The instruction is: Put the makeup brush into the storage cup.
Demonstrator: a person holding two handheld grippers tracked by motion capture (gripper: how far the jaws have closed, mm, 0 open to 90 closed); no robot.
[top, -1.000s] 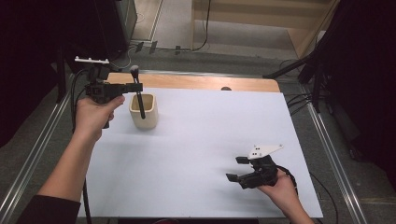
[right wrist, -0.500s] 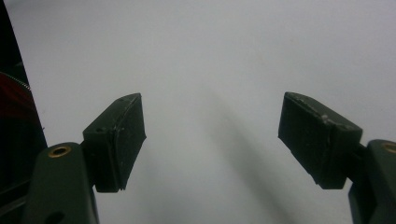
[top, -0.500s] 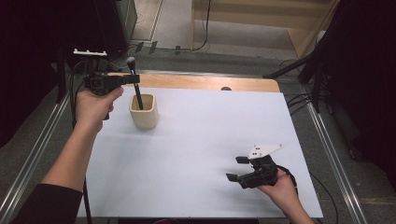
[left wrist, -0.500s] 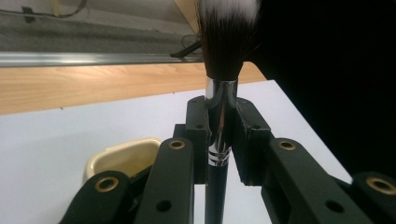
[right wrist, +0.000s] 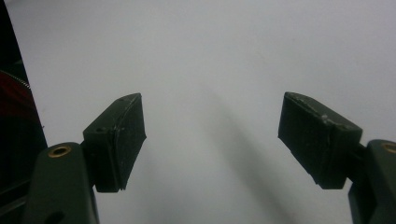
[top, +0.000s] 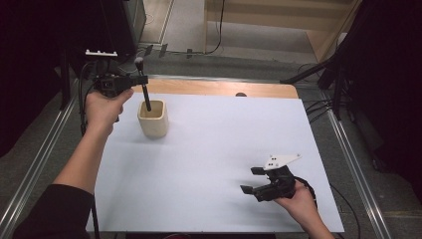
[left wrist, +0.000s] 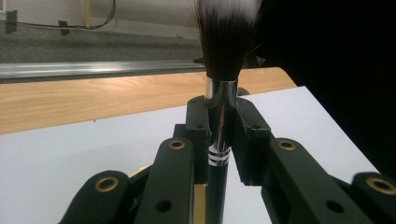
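Observation:
A black-handled makeup brush (top: 144, 87) with dark, white-tipped bristles (left wrist: 224, 32) stands upright, its lower end inside a cream cup (top: 153, 119) at the table's left rear. My left gripper (top: 141, 79) is shut on the brush's silver ferrule (left wrist: 221, 112), just above the cup. My right gripper (top: 251, 180) rests low at the front right of the white table, open; between its pads (right wrist: 123, 140) there is nothing but bare white surface.
The white tabletop (top: 219, 144) has a wooden strip (top: 214, 88) along its far edge. Metal rails (top: 348, 154) run down both sides. Cables and dark stands sit on the floor beyond the table.
My left gripper has risen, lifting the brush most of the way up out of the cup. The right gripper has stayed where it was.

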